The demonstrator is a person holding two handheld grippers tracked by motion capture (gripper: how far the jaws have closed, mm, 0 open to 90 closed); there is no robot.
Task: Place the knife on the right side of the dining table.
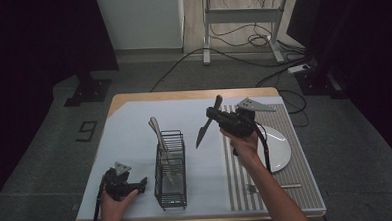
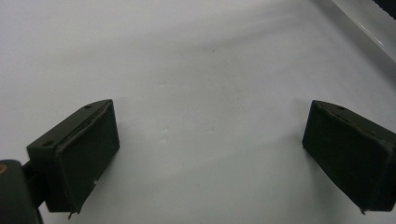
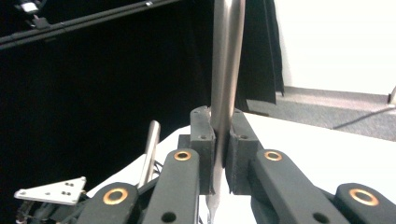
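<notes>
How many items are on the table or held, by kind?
Cutlery pieces: 3 — knife in the right gripper, one utensil in the wire caddy, one on the striped mat
Wire caddies: 1
Plates: 1
Total: 5

Black tongs [image 3: 219, 154] with brass-ringed screws, grey plate, bare forearms.

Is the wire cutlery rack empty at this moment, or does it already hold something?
Not empty. The wire cutlery rack stands upright with utensils in it, their handles rising above its rim.
</notes>
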